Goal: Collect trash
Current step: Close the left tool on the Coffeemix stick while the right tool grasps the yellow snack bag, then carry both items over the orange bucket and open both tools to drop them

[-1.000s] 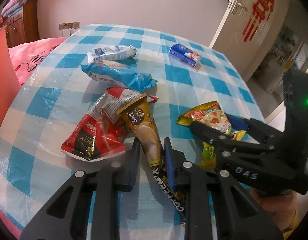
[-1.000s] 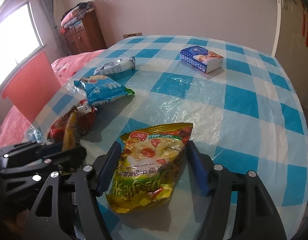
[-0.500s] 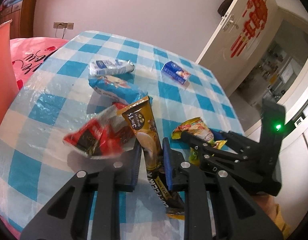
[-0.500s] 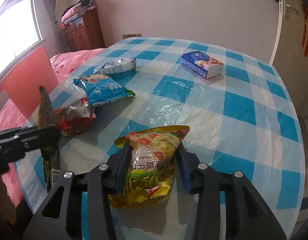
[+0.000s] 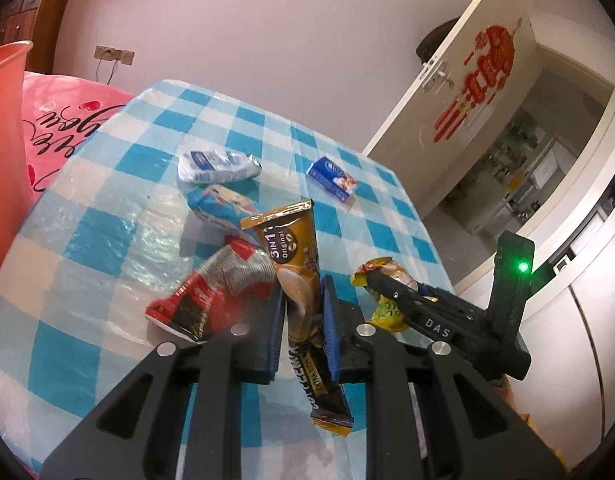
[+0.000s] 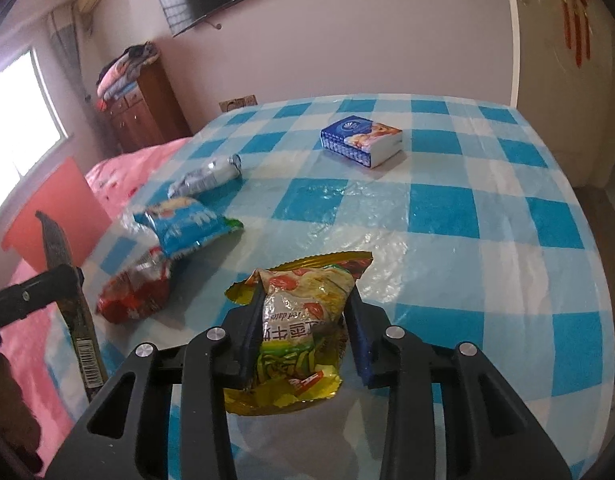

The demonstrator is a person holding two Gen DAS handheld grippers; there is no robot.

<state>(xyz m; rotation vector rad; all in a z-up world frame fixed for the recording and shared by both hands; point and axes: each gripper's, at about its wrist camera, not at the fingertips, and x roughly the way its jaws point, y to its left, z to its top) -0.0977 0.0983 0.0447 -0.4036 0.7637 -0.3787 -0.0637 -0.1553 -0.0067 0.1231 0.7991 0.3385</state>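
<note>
Gold coffee-mix sachet [image 5: 297,280] is clamped mid-length in the left gripper [image 5: 303,320] jaws, lifted clear of the checkered worktop [image 6: 447,208] at centre frame, while right gripper [image 6: 305,332] jaws are closing on the yellow snack packet [image 6: 307,304] lower centre, apparently so both can be binned together.

Left gripper [image 5: 303,320] clamped tight, tilted downward — right gripper [image 6: 305,320] angled down too, jaws closing
</note>
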